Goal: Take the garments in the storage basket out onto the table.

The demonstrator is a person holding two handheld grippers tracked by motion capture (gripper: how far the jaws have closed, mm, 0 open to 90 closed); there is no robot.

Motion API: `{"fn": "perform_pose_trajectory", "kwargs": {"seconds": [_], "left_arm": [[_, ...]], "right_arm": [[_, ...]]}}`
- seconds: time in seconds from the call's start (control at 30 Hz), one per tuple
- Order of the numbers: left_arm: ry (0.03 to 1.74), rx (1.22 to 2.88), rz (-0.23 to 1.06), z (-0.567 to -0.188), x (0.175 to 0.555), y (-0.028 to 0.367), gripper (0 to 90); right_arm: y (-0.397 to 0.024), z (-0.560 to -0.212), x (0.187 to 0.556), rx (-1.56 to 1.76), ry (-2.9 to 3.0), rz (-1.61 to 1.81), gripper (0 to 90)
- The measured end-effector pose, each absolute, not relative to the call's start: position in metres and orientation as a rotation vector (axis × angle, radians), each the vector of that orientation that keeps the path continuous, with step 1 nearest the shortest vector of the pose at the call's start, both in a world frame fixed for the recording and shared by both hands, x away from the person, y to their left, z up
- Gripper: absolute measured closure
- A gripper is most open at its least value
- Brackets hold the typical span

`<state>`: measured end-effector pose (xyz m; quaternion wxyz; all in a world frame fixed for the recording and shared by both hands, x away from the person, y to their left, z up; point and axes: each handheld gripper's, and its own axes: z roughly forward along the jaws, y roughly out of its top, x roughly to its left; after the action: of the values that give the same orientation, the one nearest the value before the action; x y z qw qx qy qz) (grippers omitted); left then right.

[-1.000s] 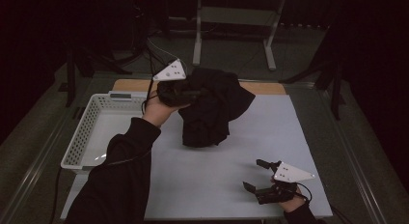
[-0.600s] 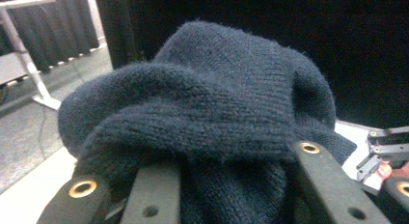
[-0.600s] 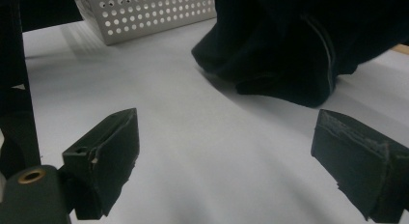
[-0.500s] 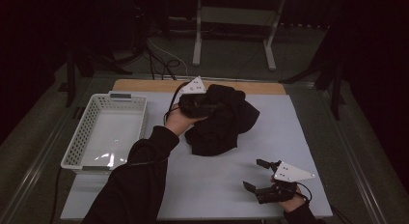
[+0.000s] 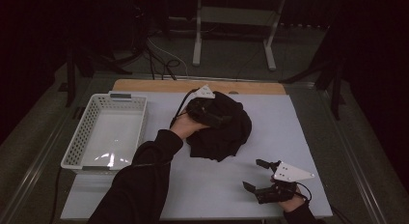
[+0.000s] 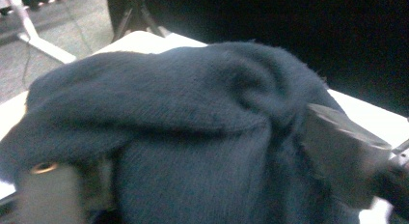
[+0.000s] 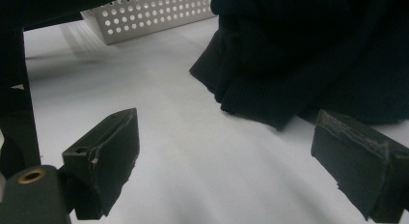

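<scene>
So the dark sweater (image 5: 222,127) sits bunched mid-tabletop (image 5: 308,132), and the left gripper (image 5: 208,113) is buried in its near-left top edge, fabric bulging between the jaws, looks clamped on it. Right gripper (image 5: 263,178) rests wide and empty, sweater just ahead of it. White basket (image 5: 87,137) lies off to the left gripper's left.

A dim lab or recording studio: a white-topped table (image 5: 299,132) fills the frame's centre, dark curtains close off the top and sides, cables (image 5: 161,55) trail over the grey floor at upper left, and a white metal stand (image 5: 235,28) occupies top centre.
</scene>
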<state>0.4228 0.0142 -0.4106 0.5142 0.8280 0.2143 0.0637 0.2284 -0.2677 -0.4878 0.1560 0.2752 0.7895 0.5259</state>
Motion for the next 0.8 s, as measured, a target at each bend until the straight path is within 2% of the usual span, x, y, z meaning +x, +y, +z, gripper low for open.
{"fn": "perform_pose_trajectory", "kwargs": {"seconds": [0.07,0.33,0.8], "left_arm": [[0.523,2.007,0.161,-0.406,0.421,0.016,0.1],[0.512,2.0,0.202,-0.394,0.406,0.032,0.0],[0.499,2.03,0.166,-0.39,0.377,0.046,0.0]], "right_arm": [[-0.268,-0.488,0.228,0.789,2.259,1.506,10.0],[-0.266,-0.487,0.228,0.792,2.26,1.502,10.0],[-0.268,-0.488,0.229,0.802,2.251,1.501,10.1]]}}
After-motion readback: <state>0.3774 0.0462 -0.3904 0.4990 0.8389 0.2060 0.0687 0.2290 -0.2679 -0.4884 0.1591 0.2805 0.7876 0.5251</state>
